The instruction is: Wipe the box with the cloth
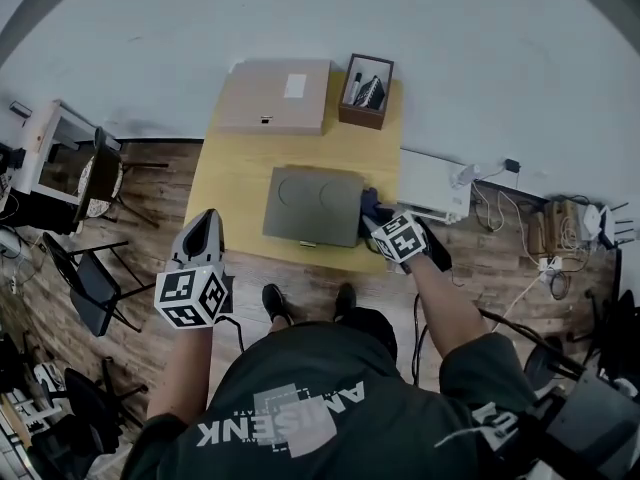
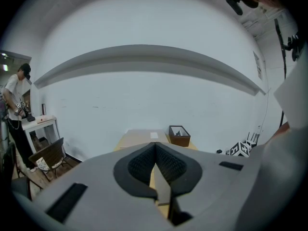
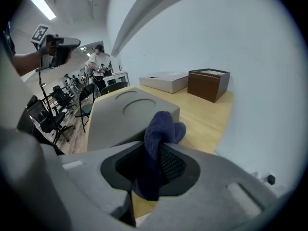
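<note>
A flat grey box [image 1: 313, 205] with two round dimples on its lid lies at the near middle of the yellow table [image 1: 228, 193]. My right gripper [image 1: 371, 218] sits at the box's right edge, shut on a dark blue cloth [image 1: 368, 206]. In the right gripper view the cloth [image 3: 159, 141] bunches out between the jaws of that gripper [image 3: 154, 160], just short of the grey box [image 3: 127, 112]. My left gripper [image 1: 206, 224] hovers off the table's near left corner, apart from the box. Its jaws [image 2: 155, 153] are shut with nothing between them.
A flat cardboard box [image 1: 275, 95] and a brown wooden box [image 1: 366, 90] stand at the table's far end. A white unit [image 1: 432, 186] and cables [image 1: 545, 238] lie to the right. Chairs [image 1: 90, 283] stand to the left. A person [image 2: 14, 114] stands far off.
</note>
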A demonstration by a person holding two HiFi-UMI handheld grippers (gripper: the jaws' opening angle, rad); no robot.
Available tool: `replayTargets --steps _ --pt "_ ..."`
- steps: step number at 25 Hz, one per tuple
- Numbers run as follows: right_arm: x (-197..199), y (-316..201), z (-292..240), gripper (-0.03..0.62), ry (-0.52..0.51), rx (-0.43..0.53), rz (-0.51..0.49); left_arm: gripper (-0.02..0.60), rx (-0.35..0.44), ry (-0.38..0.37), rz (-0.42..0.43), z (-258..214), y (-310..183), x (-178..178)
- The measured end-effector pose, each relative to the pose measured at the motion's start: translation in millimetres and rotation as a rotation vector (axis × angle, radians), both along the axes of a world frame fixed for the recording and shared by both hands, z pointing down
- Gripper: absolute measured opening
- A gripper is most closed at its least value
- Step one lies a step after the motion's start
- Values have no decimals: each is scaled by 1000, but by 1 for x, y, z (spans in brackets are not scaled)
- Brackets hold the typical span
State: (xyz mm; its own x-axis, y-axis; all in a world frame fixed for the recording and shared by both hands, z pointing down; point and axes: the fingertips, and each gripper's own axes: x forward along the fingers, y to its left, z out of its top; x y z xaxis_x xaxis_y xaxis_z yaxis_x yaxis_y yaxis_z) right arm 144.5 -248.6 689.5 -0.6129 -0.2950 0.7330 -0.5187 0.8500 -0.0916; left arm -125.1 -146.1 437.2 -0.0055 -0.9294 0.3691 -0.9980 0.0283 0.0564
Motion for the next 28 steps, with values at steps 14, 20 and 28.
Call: replayTargets --steps 14,20,28 --pt "3 61 0 83 17 -54 -77 2 6 33 107 3 -11 25" --pt "3 85 1 84 -3 -80 -98 2 -9 30 162 9 -17 40" --pt "9 107 1 84 -8 -96 -41 2 -28 30 245 20 -25 44"
